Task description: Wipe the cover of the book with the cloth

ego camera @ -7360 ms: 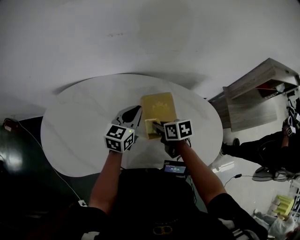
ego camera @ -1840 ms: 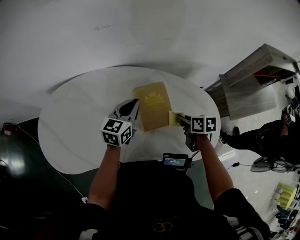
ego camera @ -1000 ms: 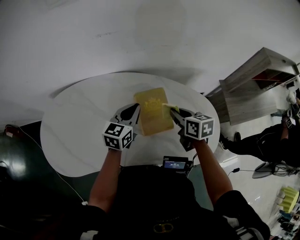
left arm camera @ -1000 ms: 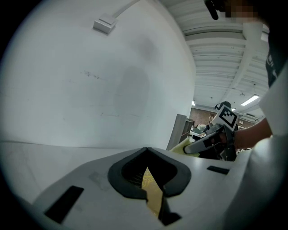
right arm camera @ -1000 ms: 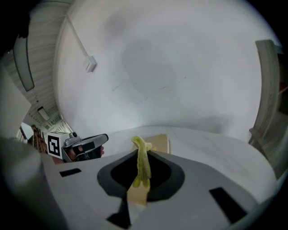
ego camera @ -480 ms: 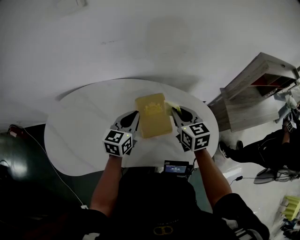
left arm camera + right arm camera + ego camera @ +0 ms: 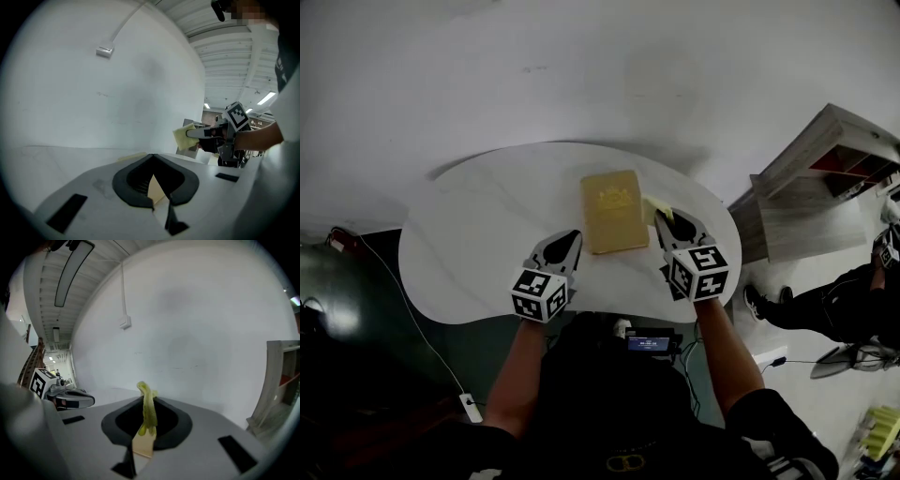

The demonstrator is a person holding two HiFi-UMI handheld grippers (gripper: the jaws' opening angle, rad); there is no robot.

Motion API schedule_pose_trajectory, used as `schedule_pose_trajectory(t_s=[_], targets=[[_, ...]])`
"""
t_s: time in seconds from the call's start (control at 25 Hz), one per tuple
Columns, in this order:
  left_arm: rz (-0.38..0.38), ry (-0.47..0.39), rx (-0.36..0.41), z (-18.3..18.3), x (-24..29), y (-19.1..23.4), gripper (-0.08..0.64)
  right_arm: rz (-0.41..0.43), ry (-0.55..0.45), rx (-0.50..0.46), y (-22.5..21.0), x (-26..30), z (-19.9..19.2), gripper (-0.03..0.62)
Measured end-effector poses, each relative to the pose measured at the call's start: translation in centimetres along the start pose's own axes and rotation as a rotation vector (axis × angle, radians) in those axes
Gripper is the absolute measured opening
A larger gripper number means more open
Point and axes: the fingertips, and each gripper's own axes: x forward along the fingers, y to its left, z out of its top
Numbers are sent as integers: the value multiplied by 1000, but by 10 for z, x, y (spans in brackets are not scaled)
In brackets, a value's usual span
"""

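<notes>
Both have backed off the book (image 7: 614, 210): right claw (image 7: 661, 217) pinching the cloth (image 7: 657, 207), left claw (image 7: 573, 237) pressed together; unbraced, it could slide.

Left gripper (image 7: 153, 158) jaws closed, tips meeting at lower centre. At frame right, right gripper (image 7: 191, 134) pinches the yellow cloth (image 7: 181, 138).

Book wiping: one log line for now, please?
right gripper shut on cloth, beside book | left gripper shut, empty | book flat on table
</notes>
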Motion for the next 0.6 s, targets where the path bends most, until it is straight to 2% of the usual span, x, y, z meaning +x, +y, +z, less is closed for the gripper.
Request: schedule_pose_trajectory(t_s=[0.28, 0.6], targets=[[-13, 12, 14, -14, -33, -12, 9, -26, 10, -7, 22, -25, -13, 87], [-95, -13, 35, -24, -81, -41, 9, -80, 9, -26, 65, -55, -23, 87]])
